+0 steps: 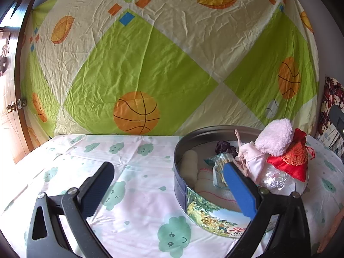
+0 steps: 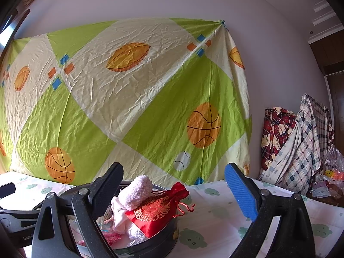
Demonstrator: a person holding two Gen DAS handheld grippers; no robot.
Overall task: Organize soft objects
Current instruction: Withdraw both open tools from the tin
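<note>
In the left wrist view the blue gripper finger (image 1: 239, 190) at lower right covers part of the round metal biscuit tin (image 1: 212, 212), whose label lettering we cannot read. The wooden door (image 1: 10, 99) is cut off at the left edge.

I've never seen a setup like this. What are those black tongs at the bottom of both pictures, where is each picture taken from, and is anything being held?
They are two hand-held grippers, each with a camera looking along its fingers. One picture is from the left gripper, the other from the right gripper. Both stand open and hold nothing. On the cloud-print tablecloth sits a round cookie tin filled with soft things: a red embroidered pouch lying over the rim, a fluffy pink roll, a pale pink cloth bag. A basketball-print sheet hangs behind.
</note>
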